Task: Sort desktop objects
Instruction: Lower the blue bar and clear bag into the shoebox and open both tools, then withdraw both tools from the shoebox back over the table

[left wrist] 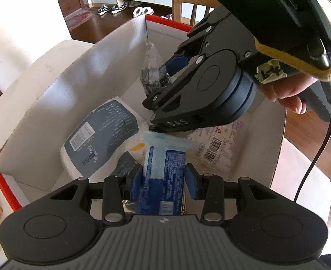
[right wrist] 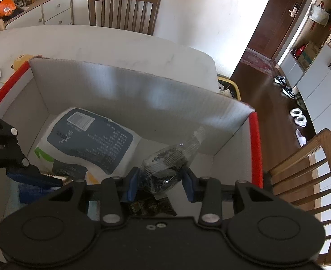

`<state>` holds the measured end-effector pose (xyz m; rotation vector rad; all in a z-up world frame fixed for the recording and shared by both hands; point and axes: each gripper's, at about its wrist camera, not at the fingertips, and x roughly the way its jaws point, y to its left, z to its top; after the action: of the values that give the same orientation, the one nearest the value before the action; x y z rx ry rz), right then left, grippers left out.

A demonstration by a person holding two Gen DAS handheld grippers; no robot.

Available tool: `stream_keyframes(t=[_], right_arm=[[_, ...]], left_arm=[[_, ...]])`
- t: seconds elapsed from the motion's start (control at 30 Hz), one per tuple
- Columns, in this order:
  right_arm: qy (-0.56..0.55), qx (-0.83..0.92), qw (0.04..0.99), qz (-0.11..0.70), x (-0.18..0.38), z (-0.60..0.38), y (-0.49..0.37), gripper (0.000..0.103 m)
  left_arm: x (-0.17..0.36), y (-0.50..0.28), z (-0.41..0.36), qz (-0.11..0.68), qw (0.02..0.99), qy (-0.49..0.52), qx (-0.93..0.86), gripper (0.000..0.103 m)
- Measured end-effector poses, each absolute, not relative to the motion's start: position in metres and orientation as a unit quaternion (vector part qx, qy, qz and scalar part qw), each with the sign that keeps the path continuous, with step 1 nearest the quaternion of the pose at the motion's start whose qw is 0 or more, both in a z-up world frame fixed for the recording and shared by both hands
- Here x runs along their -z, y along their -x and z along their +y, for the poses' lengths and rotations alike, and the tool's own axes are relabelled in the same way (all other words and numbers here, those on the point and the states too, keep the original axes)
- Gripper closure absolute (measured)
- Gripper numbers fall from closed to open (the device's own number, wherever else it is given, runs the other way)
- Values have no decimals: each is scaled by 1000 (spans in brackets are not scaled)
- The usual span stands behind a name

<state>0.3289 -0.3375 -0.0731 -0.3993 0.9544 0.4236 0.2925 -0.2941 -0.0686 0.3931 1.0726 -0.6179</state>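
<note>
Both claws hang inside the open cardboard box (right wrist: 124,90), the white carton with red-taped rims that stands on the desk (right wrist: 97,42), and each is loaded. The left gripper (left wrist: 163,177) is clamped on a blue snack packet (left wrist: 165,180), its long axis running straight out along the fingers, pale sealed end foremost and tipped down toward the box floor. The right gripper (right wrist: 158,183) has its pads pressed on a clear bag of dark pieces (right wrist: 165,168); the bag's twisted neck slants up toward the box's far wall, near the red-edged corner.

Below them lie a large white-and-grey pouch (right wrist: 88,139) against the far wall and, in the left wrist view, a white barcoded packet (left wrist: 217,146) toward the opposite side.

The relation that matters is vertical — both held items sit directly over the box interior, so releasing should be enough to drop them in. The left claw looks nearer the floor, its packet's tip just above the grey pouch. The right gripper's body crosses just beyond that tip, near touching it, so the two releases probably need a little separation — otherwise one item may snag the other claw
</note>
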Motion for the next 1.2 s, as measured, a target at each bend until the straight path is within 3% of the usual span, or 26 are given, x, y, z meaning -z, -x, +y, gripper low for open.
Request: stream_keyframes(t=[0.2, 0.33, 0.47, 0.57, 0.7, 1.2], right_arm=[[187, -198, 849, 452, 73, -338, -329, 61], [184, -198, 852, 448, 71, -341, -327, 53], [191, -200, 854, 440, 68, -342, -325, 46], [191, -198, 856, 437, 65, -342, -324, 43], [180, -197, 861, 433, 59, -345, -322, 39], [141, -215, 868, 424, 32, -355, -299, 38]], left_arm=[[74, -294, -296, 511, 790, -181, 286, 64], [73, -294, -292, 513, 791, -173, 285, 62], [70, -295, -285, 507, 802, -166, 268, 40], [68, -296, -279, 509, 806, -153, 262, 34], [61, -291, -274, 498, 815, -139, 262, 33], [40, -269, -269, 455, 848, -106, 252, 32]])
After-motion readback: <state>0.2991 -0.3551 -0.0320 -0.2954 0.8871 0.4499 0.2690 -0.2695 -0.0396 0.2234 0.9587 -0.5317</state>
